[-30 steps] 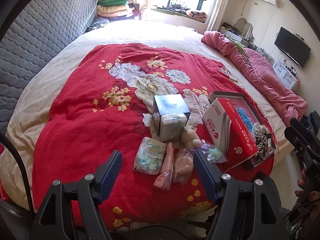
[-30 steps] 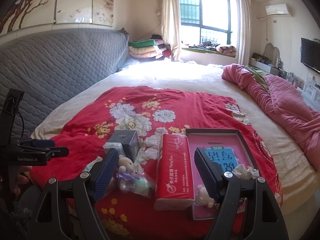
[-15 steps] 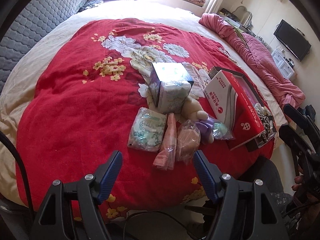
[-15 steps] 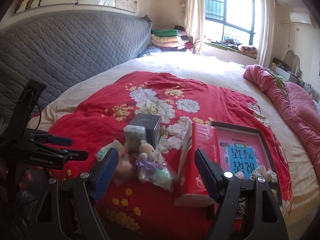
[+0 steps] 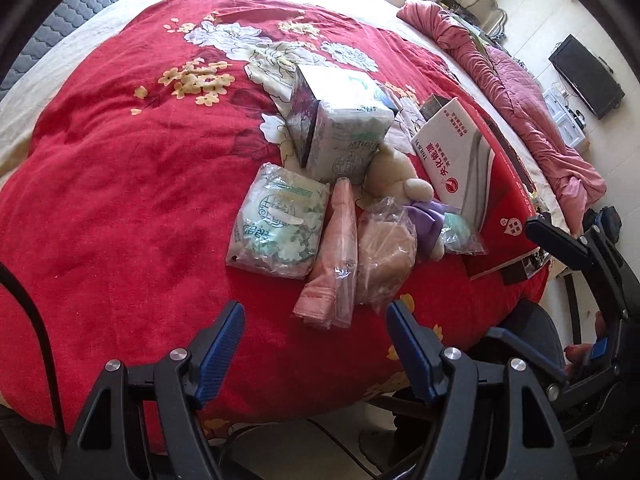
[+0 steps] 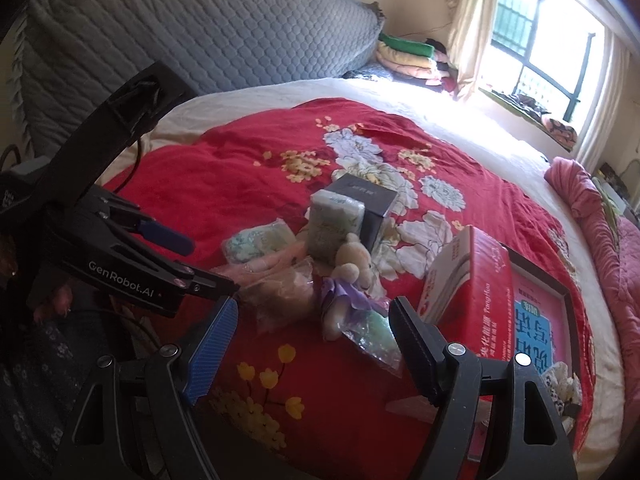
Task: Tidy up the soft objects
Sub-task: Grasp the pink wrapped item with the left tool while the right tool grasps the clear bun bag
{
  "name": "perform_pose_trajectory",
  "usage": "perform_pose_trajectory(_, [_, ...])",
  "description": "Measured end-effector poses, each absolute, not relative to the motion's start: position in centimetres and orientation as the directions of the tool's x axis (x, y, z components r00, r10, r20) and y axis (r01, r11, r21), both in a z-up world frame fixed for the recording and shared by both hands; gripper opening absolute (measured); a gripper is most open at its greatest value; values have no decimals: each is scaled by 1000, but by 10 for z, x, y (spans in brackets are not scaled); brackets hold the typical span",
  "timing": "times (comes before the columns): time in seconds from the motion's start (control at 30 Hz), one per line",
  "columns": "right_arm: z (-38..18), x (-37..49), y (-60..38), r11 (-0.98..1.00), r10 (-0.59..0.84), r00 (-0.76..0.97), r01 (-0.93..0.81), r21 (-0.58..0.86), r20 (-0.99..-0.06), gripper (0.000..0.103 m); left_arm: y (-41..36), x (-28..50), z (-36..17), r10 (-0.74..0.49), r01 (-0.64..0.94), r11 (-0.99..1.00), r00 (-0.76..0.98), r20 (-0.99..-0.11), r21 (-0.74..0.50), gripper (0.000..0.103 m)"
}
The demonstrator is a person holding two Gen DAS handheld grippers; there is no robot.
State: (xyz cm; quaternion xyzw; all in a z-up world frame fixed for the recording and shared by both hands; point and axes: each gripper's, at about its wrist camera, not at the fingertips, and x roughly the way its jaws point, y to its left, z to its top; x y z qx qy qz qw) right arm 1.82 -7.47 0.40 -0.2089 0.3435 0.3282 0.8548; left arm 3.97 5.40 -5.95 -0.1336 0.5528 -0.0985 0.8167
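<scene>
Soft items lie bunched on a red floral blanket [image 5: 120, 184]: a flat green tissue pack [image 5: 276, 220], a pink roll in plastic [image 5: 334, 256], a tan bagged item [image 5: 384, 252], a cream plush bear with purple dress [image 5: 404, 192] and an upright tissue pack [image 5: 348, 140]. My left gripper [image 5: 316, 336] is open and empty, just in front of the pink roll. My right gripper [image 6: 312, 332] is open and empty, near the bear [image 6: 352, 260] and the bagged item [image 6: 280, 292].
A dark box [image 6: 364, 204] stands behind the upright pack. A red tissue box [image 6: 476, 296] leans on an open tray-like box [image 6: 540, 308] at the right. A pink quilt [image 5: 520, 92] lies along the far right. The bed edge is close below the grippers.
Both grippers have moved forward and down toward the pile. The right view has swung left, bringing the left gripper into sight. Objects have not moved.
</scene>
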Motion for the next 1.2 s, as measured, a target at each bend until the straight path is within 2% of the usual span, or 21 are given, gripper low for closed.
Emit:
perform_pose_trajectory(0.23, [-19, 28, -59, 629, 429, 500, -763, -149, -752, 79, 61, 49, -72, -370, 7, 919, 355, -859, -393, 67])
perform_pose_trajectory(0.3, [-24, 28, -54, 609, 424, 500, -775, -172, -755, 79, 64, 52, -75, -389, 5, 910, 355, -850, -415, 62])
perform_pose_trajectory(0.6, [-46, 34, -33, 515, 396, 530, -805, -296, -750, 79, 71, 62, -87, -487, 0, 856, 337, -806, -517, 51])
perform_pose_trajectory(0.9, [-68, 39, -12, 399, 371, 565, -814, -423, -737, 79, 79, 66, -93, -517, 9, 839, 326, -791, -545, 43])
perform_pose_trajectory(1.1, [-83, 48, -1, 335, 364, 545, -833, -440, -755, 79, 80, 68, -93, -521, 16, 837, 323, -790, -546, 38])
perform_pose_trajectory(1.13, [-84, 50, 1, 326, 370, 533, -841, -431, -761, 79, 80, 69, -94, -523, 15, 836, 321, -789, -548, 37])
perform_pose_trajectory(1.2, [-87, 53, 2, 318, 379, 523, -848, -423, -763, 71, 81, 68, -95, -522, 13, 837, 320, -791, -547, 35])
